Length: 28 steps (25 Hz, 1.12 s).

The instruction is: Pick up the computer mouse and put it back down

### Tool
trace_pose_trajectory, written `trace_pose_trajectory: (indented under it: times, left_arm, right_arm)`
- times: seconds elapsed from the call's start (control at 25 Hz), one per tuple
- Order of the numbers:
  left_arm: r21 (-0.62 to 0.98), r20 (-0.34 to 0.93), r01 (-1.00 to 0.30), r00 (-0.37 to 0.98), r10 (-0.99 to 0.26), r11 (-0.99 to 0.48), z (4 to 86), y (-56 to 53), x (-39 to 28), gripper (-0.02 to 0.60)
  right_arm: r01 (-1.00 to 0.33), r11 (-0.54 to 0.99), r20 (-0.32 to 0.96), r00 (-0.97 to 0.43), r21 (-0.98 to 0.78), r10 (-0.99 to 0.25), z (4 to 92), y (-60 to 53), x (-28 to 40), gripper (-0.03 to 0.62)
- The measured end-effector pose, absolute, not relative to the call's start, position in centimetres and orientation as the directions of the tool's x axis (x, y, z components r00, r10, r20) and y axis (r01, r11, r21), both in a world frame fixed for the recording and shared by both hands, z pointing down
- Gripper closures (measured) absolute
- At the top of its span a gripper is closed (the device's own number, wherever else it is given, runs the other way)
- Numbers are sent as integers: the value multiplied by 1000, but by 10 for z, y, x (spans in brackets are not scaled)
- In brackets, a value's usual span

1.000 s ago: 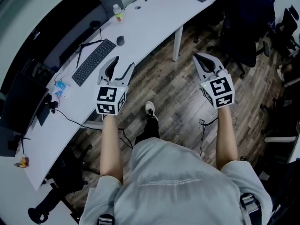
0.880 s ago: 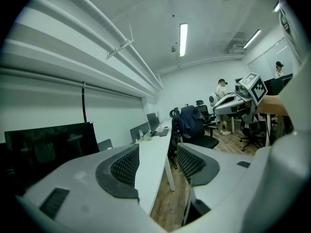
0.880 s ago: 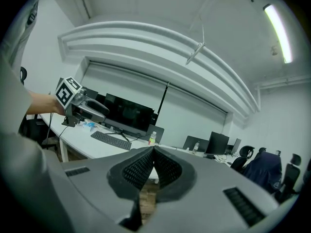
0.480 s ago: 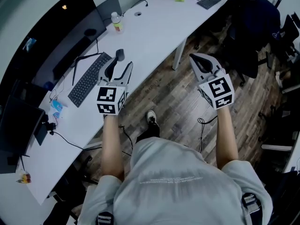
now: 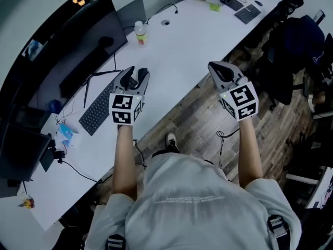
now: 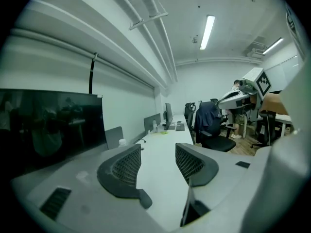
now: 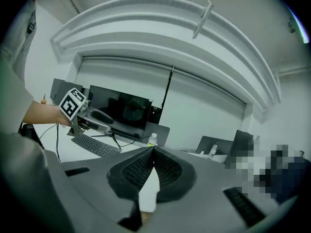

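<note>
One mouse (image 5: 142, 71) peeks out, half hidden, at twelve o'clock of the left gripper (image 5: 136, 77), whose jaws stand apart, empty. The right gripper (image 5: 221, 72) is squeezed closed.

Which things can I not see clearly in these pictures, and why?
Mouse: head view, mostly covered by the left gripper; contact cannot be told.
Left gripper view: aimed over the desk, no mouse in it.
Bottle label: too small in every view.
Right gripper view: mosaic patch at right.
</note>
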<state>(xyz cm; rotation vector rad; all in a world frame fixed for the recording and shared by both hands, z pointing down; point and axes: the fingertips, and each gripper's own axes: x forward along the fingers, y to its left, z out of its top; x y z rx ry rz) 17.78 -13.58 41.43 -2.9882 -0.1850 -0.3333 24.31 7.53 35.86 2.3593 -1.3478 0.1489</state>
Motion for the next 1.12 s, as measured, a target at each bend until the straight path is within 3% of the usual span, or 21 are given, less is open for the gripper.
trace_pose_trajectory:
  times: [0.64,1.12]
  left_arm:
    - [3,450,43,892,39,-999,528,-205,235,347]
    - [61,605,-162,791,-93,-985,604,-228,280,328]
  right_arm:
    - [-908,-358,411,417,216,-811,430,-4,327,592]
    - [-985,-113,528,166,131,-833,494,-68,405,592]
